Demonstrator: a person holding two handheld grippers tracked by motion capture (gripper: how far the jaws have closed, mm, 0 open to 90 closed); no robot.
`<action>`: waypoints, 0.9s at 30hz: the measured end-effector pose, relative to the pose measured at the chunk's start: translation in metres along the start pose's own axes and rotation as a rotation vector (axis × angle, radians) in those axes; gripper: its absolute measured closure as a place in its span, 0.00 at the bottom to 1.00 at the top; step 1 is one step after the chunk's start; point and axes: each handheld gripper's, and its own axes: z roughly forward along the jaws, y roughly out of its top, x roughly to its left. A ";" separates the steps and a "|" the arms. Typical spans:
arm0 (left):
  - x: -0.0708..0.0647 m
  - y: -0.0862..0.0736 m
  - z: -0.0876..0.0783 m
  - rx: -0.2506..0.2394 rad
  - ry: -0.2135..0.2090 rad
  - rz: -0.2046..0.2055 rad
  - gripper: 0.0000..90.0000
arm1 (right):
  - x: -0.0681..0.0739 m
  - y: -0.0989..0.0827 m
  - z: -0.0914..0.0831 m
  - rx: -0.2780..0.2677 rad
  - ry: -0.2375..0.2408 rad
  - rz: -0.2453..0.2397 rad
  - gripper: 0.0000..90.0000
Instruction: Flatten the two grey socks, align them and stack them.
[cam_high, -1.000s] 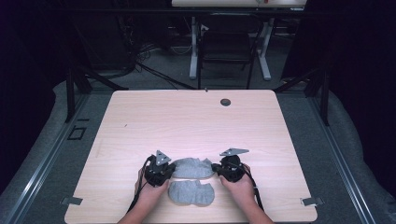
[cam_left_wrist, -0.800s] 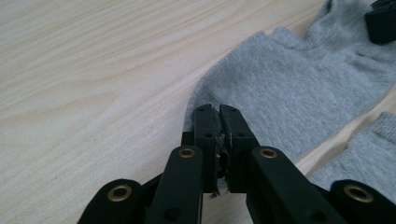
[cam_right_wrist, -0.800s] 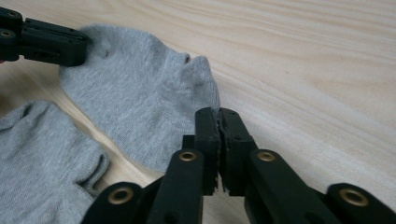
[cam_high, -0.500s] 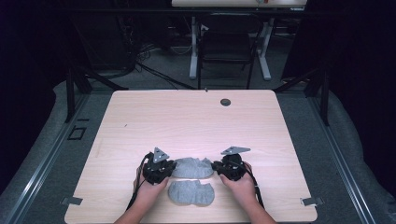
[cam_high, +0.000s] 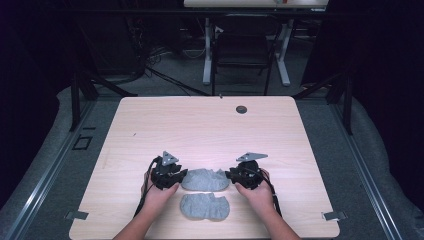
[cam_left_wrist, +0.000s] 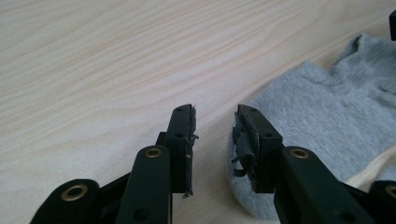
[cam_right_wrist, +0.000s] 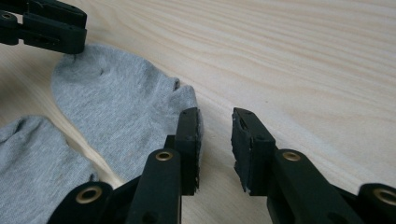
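Both jaws just opened, nothing between, beside sock (cam_high: 205, 179) near front tabletop edge. Soft, light, limp; best pinched at ends.

Two plain grey socks (cam_high: 205, 180) on a pale wood-grain table (cam_high: 200, 125).

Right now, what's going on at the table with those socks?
A person works two hand-held grippers at a wooden table with two grey socks. The left gripper and the right gripper sit at opposite ends of the far sock, which lies flat. Both sets of jaws have just been opening and now stand apart with bare table between the tips, so that sock looks released. The near sock lies flat just in front of it, between the person's hands, untouched.
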 end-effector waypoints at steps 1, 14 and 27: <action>0.000 0.000 0.000 0.000 0.000 0.000 0.75 | 0.000 0.000 0.000 0.000 0.000 0.000 0.80; -0.004 -0.003 0.004 0.021 -0.016 0.020 0.91 | 0.004 0.000 0.012 0.035 0.018 -0.019 0.93; -0.003 -0.004 0.002 0.019 -0.006 0.036 0.98 | 0.004 0.002 0.013 0.035 0.019 -0.035 0.98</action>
